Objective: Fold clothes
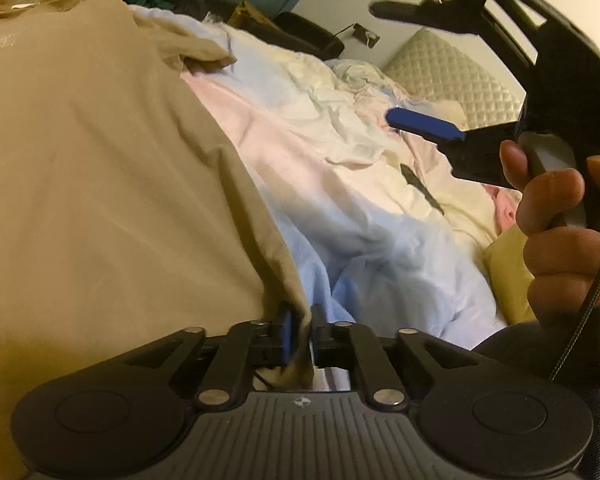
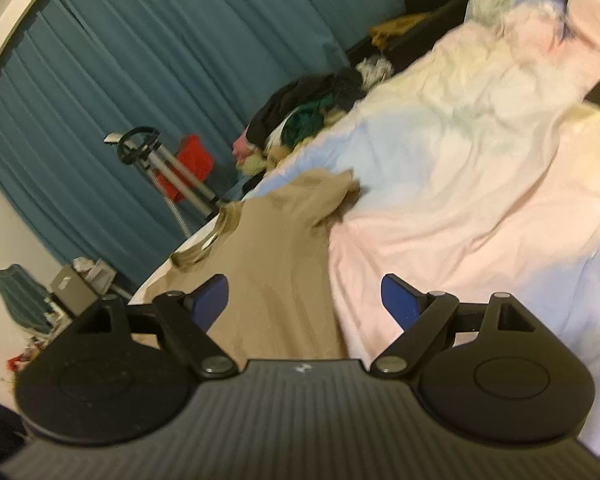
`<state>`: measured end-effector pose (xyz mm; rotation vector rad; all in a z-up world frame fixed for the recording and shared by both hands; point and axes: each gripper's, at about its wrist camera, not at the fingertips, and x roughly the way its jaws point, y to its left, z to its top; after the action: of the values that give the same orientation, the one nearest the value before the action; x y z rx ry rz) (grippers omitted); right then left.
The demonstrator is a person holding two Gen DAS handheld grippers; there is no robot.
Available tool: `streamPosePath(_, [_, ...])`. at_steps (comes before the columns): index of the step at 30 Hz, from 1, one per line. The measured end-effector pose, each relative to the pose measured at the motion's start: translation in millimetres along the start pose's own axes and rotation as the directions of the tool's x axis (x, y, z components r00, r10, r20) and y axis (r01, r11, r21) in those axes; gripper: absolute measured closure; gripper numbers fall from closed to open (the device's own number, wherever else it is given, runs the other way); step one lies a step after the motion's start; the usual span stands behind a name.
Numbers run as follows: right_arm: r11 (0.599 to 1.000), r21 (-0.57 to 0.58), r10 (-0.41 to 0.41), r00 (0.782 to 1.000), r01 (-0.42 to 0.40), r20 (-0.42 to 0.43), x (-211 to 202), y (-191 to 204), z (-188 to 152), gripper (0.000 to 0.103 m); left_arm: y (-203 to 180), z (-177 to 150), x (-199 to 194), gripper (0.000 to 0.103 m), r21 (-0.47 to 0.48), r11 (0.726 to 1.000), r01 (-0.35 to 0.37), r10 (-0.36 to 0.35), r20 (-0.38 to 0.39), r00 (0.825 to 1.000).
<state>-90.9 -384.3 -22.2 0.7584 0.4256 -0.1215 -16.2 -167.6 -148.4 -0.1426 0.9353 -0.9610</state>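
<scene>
A tan T-shirt (image 1: pixel 100 160) lies spread on the bed, collar at the far end, and fills the left of the left wrist view. My left gripper (image 1: pixel 300 332) is shut on the shirt's near right edge, with the cloth pinched between its blue pads. In the right wrist view the same shirt (image 2: pixel 276 252) runs away from me, its collar and one sleeve at the far end. My right gripper (image 2: pixel 304 300) hangs open over the shirt's near part with nothing between its fingers. It also shows in the left wrist view as the right gripper (image 1: pixel 408 68), held by a hand (image 1: pixel 556 220) above the bedding.
A rumpled pastel duvet (image 2: pixel 480 168) in pink, blue and cream covers the bed. A dark clothes pile (image 2: pixel 312 108) sits at its far edge. A teal curtain (image 2: pixel 160 60) hangs behind a metal stand with a red part (image 2: pixel 188 164). A quilted cushion (image 1: pixel 452 68) stands at the back.
</scene>
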Motion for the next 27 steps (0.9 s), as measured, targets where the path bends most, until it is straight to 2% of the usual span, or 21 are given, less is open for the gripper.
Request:
streamPosePath(1, [1.000,0.007,0.018,1.000,-0.018,-0.013,1.6,0.4,-1.5,0.018,0.6,1.7,-4.4,0.071,0.000,1.000,-0.007,0.007,-0.001,1.000])
streamPosePath(2, [0.999,0.006,0.033,0.999,-0.033,-0.016,2.4,2.3,-2.7,0.018,1.2,3.3,-9.7,0.064,-0.001,1.000,-0.016,0.016,0.001,1.000])
streamPosePath(4, [0.999,0.000,0.051,0.999,-0.051,-0.008,4.6,7.1,-3.3,0.017,3.5,7.7,-30.0,0.043,-0.014,0.999,-0.044,0.045,0.028,0.999])
streamPosePath(7, [0.995,0.030,0.101,0.994,-0.099,-0.046,27.0,14.4,6.0,0.016,8.0,24.0,-63.8,0.024,-0.030,0.993,-0.117,0.119,0.084,0.989])
streamPosePath(10, [0.991,0.059,0.122,0.991,-0.119,-0.050,61.4,23.2,23.1,0.019,13.3,40.4,-102.7,0.017,-0.005,0.967,-0.255,0.252,0.163,0.954])
streamPosePath(12, [0.996,0.035,0.078,0.996,-0.080,0.052,81.1,28.5,33.8,0.016,22.5,47.6,-123.7,0.016,-0.014,0.950,-0.312,0.307,0.220,0.926])
streamPosePath(14, [0.997,0.008,0.073,0.992,-0.074,0.105,112.3,29.8,45.4,0.016,38.4,53.1,-136.6,0.015,-0.071,0.938,-0.339,0.346,0.266,0.900])
streamPosePath(17, [0.993,0.093,0.077,0.997,-0.080,0.031,180.5,9.8,56.0,0.018,66.8,61.0,-146.8,0.012,-0.202,0.913,-0.355,0.404,0.308,0.861])
streamPosePath(18, [0.994,0.100,0.051,0.999,-0.050,-0.002,202.9,2.1,55.1,0.017,76.2,63.7,-148.5,0.011,-0.247,0.901,-0.357,0.423,0.314,0.850])
streamPosePath(21, [0.995,0.101,0.018,0.999,-0.013,-0.050,259.9,-19.1,48.5,0.017,102.6,73.6,-154.1,0.011,-0.310,0.884,-0.349,0.442,0.311,0.842])
streamPosePath(24, [0.991,0.135,0.026,0.999,-0.021,-0.033,300.0,-38.6,44.2,0.021,129.0,81.7,-159.3,0.011,-0.362,0.870,-0.335,0.454,0.323,0.830])
streamPosePath(27, [0.978,0.146,0.141,0.989,-0.147,0.051,325.6,-43.6,53.0,0.021,150.5,88.6,-158.0,0.011,-0.407,0.854,-0.323,0.466,0.324,0.824])
